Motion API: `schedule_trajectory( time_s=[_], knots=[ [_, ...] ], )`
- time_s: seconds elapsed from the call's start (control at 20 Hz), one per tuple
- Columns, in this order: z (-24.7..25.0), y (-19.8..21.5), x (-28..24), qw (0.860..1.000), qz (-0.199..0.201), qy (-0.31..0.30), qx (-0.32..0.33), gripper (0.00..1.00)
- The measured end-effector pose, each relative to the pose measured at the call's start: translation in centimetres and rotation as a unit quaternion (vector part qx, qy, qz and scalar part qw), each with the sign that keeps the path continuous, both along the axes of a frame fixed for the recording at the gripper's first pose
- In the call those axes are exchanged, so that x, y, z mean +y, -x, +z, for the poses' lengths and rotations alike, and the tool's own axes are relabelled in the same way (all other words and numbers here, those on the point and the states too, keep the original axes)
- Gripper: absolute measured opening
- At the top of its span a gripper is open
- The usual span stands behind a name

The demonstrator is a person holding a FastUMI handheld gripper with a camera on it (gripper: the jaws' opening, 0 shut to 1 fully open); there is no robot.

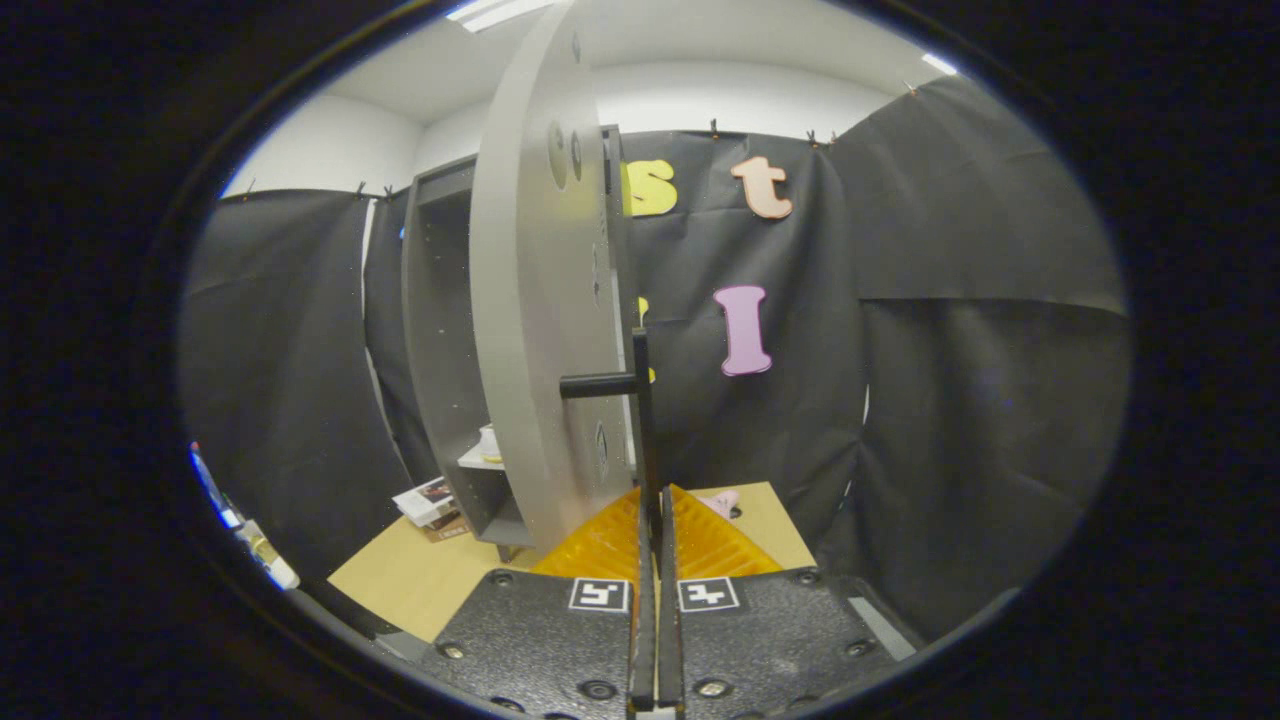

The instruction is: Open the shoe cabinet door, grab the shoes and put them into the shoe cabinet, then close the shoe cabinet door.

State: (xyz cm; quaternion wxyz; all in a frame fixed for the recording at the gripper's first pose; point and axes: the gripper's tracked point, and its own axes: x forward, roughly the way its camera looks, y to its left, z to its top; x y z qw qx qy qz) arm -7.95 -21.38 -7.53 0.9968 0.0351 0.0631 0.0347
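Observation:
The grey shoe cabinet (440,330) stands on the wooden table with its front uncovered. Its grey door (535,330) is swung out toward me and seen nearly edge-on. A black bar handle (640,400) stands off the door on a short post. My gripper (655,505) is shut on the lower end of that handle, both fingers pressed against it. A pale object (489,445), too small to identify, lies on a shelf inside the cabinet. A small pink thing (722,503) lies on the table just beyond the fingers, mostly hidden by them.
A stack of booklets (428,500) lies on the wooden table (400,575) left of the cabinet's foot. Black cloth walls close in behind and to the right. A few small items (255,545) sit at the far left.

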Motion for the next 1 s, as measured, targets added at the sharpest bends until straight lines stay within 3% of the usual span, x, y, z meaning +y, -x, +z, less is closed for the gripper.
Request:
schedule_trajectory(
  time_s=[0.15,0.45,0.75,1.0],
  knots=[
    [-0.8,1.0,-1.0,0.999,-0.013,0.03,-0.004,0.06],
    [-5.2,4.4,-3.7,0.998,-0.036,0.056,0.001,0.93],
    [-13.8,8.0,-0.5,0.996,-0.016,0.093,0.001,0.98],
    [-22.9,7.7,9.4,0.992,0.055,0.097,0.06,0.99]
  ],
)
